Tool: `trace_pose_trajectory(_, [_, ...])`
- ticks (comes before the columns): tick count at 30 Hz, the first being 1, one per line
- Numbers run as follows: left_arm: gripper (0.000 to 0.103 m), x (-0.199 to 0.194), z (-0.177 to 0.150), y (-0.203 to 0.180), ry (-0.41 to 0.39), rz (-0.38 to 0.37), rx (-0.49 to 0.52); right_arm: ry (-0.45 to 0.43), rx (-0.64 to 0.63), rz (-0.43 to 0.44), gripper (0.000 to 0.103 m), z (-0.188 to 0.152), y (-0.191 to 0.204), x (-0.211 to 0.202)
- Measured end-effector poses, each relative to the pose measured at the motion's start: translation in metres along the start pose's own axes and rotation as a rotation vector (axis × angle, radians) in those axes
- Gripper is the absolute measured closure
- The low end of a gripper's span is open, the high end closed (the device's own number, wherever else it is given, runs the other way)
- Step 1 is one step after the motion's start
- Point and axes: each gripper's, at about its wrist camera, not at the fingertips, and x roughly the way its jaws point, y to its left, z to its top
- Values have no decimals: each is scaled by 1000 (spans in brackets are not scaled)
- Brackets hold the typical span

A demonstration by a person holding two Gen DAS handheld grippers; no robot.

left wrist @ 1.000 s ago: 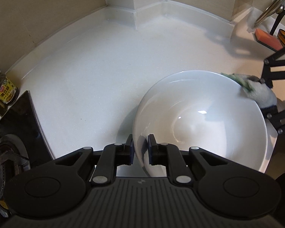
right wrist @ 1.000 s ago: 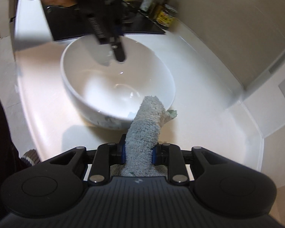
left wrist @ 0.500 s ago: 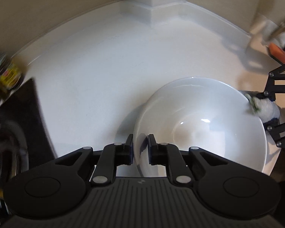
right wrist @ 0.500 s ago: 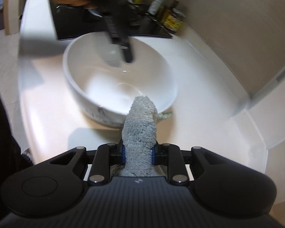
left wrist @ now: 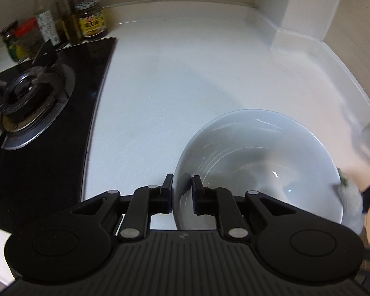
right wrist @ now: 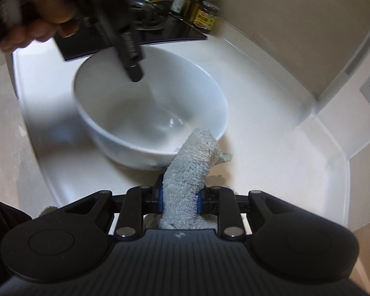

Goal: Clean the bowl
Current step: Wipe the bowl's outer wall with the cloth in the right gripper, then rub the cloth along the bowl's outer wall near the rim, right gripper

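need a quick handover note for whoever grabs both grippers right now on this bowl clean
Left gripper: shut on the near rim of the large white ceramic bowl, steadying it on the white countertop beside the black gas hob.
Right gripper: shut on the grey terry cloth, whose tip touches the bowl's rim.
Done: both grips set.
Left: wipe the inside, which looks clean.

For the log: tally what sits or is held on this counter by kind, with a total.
Bowl: 1
Cleaning cloth: 1
Grippers: 2, left gripper and right gripper
Gas burner: 1
Jars and bottles beside the stove: about 5, some overlapping
Total: about 10
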Motion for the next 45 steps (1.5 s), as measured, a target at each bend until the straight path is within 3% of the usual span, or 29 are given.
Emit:
trace_pose_trajectory(7, [88, -8, -13, -5, -25, -5, 33, 34, -7, -57, 83, -1, 20, -9])
trace_pose_trajectory(11, [92, -14, -13, 4, -37, -65, 118, 59, -12, -82, 83, 0, 23, -9])
trace_pose_trajectory(13, [92, -17, -8, 3, -51, -85, 221, 59, -38, -92, 83, -1, 25, -9])
trace_pose_trajectory(17, [92, -19, 13, -15, -110, -145, 533, 48, -147, -88, 83, -3, 29, -10])
trace_pose_trajectory(22, [91, 0, 40, -38, -50, -258, 918, 32, -231, -45, 83, -6, 26, -13])
trace_pose_trajectory(27, [91, 14, 74, -47, 64, -349, 1004, 4, -311, -5, 83, -9, 24, -13])
trace_pose_trajectory(31, [90, 17, 84, -65, 109, -337, 1091, -25, -348, 25, 83, -11, 23, -11])
trace_pose_trajectory(34, [88, 20, 89, -64, 125, -295, 1016, -32, -312, 31, 83, -9, 22, -12])
trace_pose_trajectory(40, [92, 18, 76, -47, 71, -131, 714, -38, -123, 71, 83, 1, 24, -15])
trace_pose_trajectory(43, [94, 9, 64, -30, 78, -132, 565, -57, -80, 90, 83, 3, 34, -18])
trace_pose_trajectory(45, [93, 3, 55, -24, 87, -143, 522, -54, -40, 83, 83, 5, 36, -15])
